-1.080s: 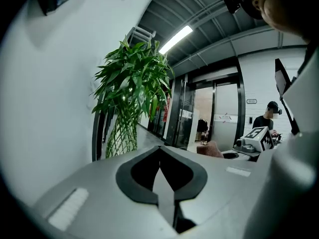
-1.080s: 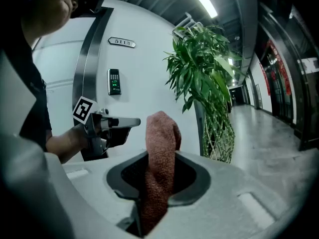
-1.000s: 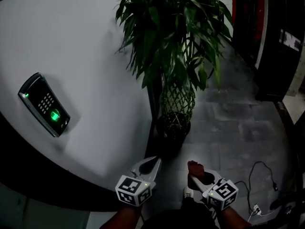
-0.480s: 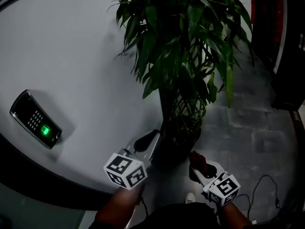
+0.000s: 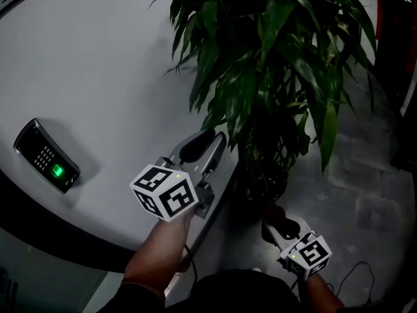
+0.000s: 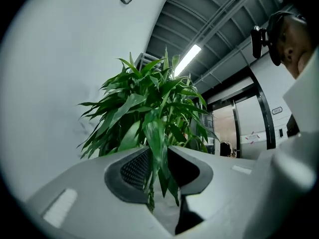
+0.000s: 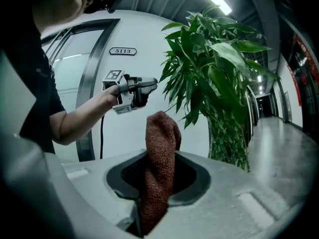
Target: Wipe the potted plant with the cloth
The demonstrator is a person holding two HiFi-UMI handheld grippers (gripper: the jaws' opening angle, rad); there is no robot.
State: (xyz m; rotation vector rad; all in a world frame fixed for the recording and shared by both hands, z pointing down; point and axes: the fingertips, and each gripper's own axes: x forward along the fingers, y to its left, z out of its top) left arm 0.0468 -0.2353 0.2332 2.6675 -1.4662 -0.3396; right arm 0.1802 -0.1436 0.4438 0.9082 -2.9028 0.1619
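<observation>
Risen toward the plant [image 5: 273,77] at twelve o'clock, left claw [image 5: 212,141] just opened around a drooping leaf [image 6: 155,148], right claw [image 5: 279,219] at five o'clock clamping the cloth [image 7: 160,153]: seemingly approach step, next calling for steadying leaf, bringing cloth up.

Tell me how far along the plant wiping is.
Done: cloth clamped in the right tongs. In hand: left tongs have just been opening, a leaf hanging between them, unpinched. Left: all the wiping; cloth sits apart from the potted plant.
</observation>
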